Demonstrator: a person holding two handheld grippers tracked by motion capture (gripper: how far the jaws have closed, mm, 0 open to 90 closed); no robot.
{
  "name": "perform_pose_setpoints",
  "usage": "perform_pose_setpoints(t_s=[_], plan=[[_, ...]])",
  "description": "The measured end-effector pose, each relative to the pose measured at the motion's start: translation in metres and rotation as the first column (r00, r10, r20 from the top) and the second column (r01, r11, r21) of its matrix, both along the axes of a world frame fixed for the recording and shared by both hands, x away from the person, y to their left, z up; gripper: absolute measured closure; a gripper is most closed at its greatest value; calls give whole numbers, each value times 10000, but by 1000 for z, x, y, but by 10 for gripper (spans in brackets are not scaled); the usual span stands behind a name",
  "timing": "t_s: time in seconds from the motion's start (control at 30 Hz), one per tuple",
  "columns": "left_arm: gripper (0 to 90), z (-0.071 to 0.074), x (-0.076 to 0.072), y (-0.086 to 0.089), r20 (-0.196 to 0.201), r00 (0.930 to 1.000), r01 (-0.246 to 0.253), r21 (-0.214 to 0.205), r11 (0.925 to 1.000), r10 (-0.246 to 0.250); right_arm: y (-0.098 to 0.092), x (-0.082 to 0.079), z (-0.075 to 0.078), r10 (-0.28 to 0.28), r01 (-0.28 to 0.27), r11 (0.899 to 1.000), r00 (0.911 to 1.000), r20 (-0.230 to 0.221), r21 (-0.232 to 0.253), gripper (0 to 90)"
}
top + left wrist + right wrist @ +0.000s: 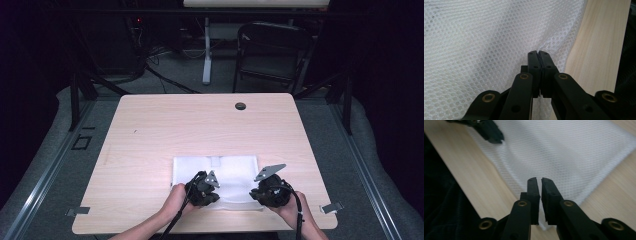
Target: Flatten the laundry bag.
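High view shows a white mesh cloth (216, 181) lying flat at the near edge of the wooden counter (165, 130). At the cloth's near hem, the left claw (207, 194) is clenched on a raised pinch of mesh. The right claw (541, 181), nearly closed, grips the cloth's near corner.

wooden table (150, 135), folding chair (270, 50), grey floor (60, 150)

A white mesh cloth (230, 172) lies flat near the front edge of the worktop (150, 135), rectangular, with 1 slight ridge puckered along its near edge.
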State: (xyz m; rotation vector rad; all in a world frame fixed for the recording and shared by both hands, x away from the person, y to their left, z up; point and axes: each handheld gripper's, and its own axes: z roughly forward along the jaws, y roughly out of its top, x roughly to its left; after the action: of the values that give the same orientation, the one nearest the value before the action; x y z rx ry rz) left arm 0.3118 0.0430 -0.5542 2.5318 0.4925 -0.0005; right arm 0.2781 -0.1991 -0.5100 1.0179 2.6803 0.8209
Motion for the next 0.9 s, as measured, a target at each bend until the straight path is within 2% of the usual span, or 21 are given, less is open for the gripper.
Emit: perform_pose_setpoints(t_s=[0.13, 0.27, 0.4, 0.57, 0.63, 0.67, 0.9], plan=[[893, 4, 2, 3, 65, 9998, -176, -241, 9996, 178, 12, -6, -5, 863, -863, 9963, 9961, -189, -24, 892], [893, 8, 4, 6, 14, 9993, -368, -497, 9981, 369, 25, -9, -13, 1429, -1446, 9880, 9891, -345, -545, 900], [893, 10, 5, 8, 94, 9988, -470, -610, 9970, 476, 35, -5, -21, 1546, -1553, 9849, 9879, -145, -759, 900], [893, 13, 5, 10, 104, 9983, -558, -784, 9954, 568, 41, -2, -33, 1662, -1638, 9780, 9861, 79, -1289, 900], [893, 14, 5, 11, 95, 9977, -655, -889, 9939, 666, 42, -2, -37, 1662, -1627, 9777, 9860, 162, -1326, 900], [892, 14, 5, 11, 95, 9977, -666, -925, 9935, 678, 43, -2, -38, 1525, -1482, 9814, 9880, 260, -1221, 900], [893, 16, 5, 11, 68, 9972, -731, -1006, 9922, 741, 50, -5, -38, 1827, -1710, 9790, 9776, 1048, -1114, 900]])
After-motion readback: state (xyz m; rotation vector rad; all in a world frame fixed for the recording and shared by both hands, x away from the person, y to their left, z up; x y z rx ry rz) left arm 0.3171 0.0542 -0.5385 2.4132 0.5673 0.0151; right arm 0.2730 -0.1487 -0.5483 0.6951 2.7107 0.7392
